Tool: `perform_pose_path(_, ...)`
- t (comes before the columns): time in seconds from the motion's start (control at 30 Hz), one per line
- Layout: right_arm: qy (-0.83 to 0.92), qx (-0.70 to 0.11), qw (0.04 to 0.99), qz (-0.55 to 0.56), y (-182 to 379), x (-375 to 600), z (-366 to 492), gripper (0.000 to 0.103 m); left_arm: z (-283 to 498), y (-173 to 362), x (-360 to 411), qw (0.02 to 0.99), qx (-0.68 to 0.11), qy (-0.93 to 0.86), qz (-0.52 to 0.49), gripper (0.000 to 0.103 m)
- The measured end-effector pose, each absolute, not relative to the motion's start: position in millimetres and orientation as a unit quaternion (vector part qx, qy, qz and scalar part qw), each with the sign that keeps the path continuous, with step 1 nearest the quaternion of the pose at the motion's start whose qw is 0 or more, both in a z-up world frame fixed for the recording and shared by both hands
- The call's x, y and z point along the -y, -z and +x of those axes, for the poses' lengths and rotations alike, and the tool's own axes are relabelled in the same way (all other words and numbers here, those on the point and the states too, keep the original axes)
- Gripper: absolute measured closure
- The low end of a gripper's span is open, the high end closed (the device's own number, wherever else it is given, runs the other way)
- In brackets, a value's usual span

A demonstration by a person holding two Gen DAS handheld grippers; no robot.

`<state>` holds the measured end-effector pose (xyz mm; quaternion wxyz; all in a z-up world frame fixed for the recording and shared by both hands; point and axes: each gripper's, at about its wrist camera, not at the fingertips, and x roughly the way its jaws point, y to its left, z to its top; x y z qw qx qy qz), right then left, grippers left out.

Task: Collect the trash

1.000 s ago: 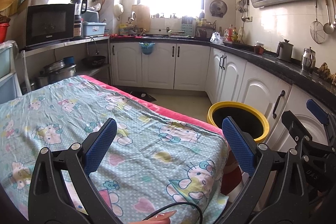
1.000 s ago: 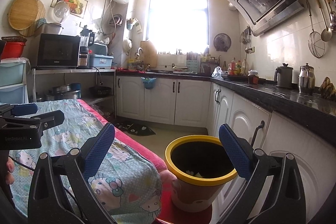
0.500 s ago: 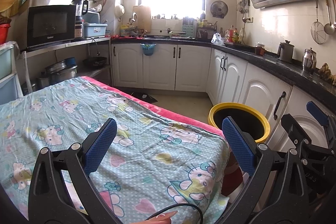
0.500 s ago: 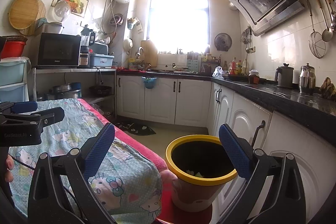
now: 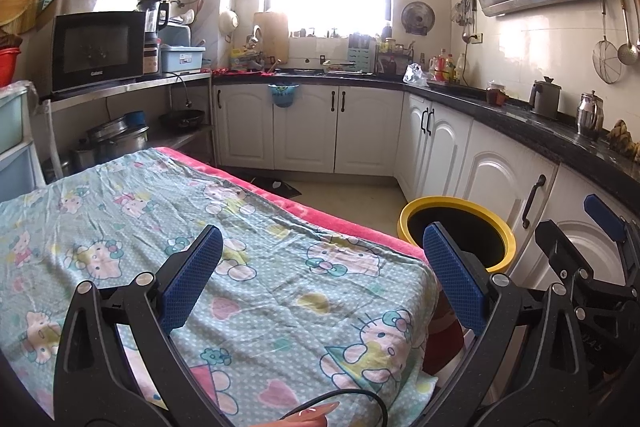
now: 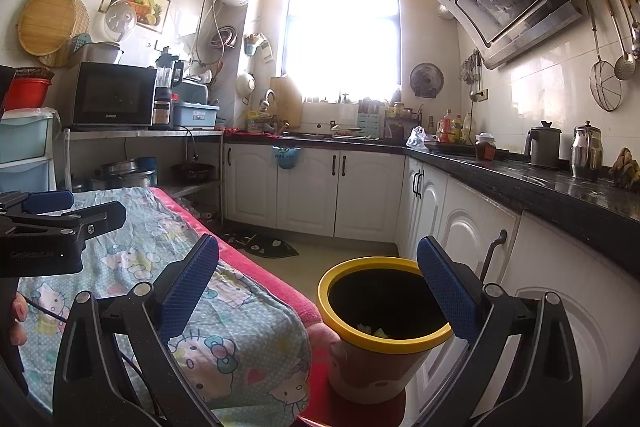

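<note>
A yellow-rimmed trash bin (image 6: 386, 323) stands on something red beside the table's right end, with a few pale scraps at its bottom; the left wrist view shows the bin (image 5: 456, 229) past the table corner. My right gripper (image 6: 318, 279) hangs open just above and in front of the bin, nothing between its blue pads. My left gripper (image 5: 322, 265) is open over the cartoon-cat tablecloth (image 5: 260, 267), holding nothing. No loose trash shows on the cloth. The right gripper's black frame (image 5: 588, 267) appears at the right edge of the left wrist view.
White cabinets (image 6: 460, 227) under a black counter (image 6: 560, 187) run close along the right of the bin. A dark mat (image 6: 272, 247) lies on the floor beyond the table. A microwave (image 5: 98, 49) sits on a shelf at left. Fingers (image 6: 16, 315) hold the left gripper.
Both views have shifted only slightly; the left gripper has crept a little over the cloth. Both grippers stay open and empty.
</note>
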<state>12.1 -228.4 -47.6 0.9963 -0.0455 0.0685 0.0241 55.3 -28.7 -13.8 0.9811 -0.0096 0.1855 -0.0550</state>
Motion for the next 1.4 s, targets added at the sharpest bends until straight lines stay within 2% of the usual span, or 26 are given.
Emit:
perform_pose_path(1.17, -0.03, -0.07, 0.996, -0.047, 49, 225, 16, 0.006, 60, 13, 26, 0.978, -0.201, 0.053, -0.013, 0.011)
perform_pose_path(1.4, -0.068, -0.077, 0.993, -0.056, 46, 214, 23, 0.006, 61, 6, -5, 0.971, -0.224, 0.029, -0.08, 0.011)
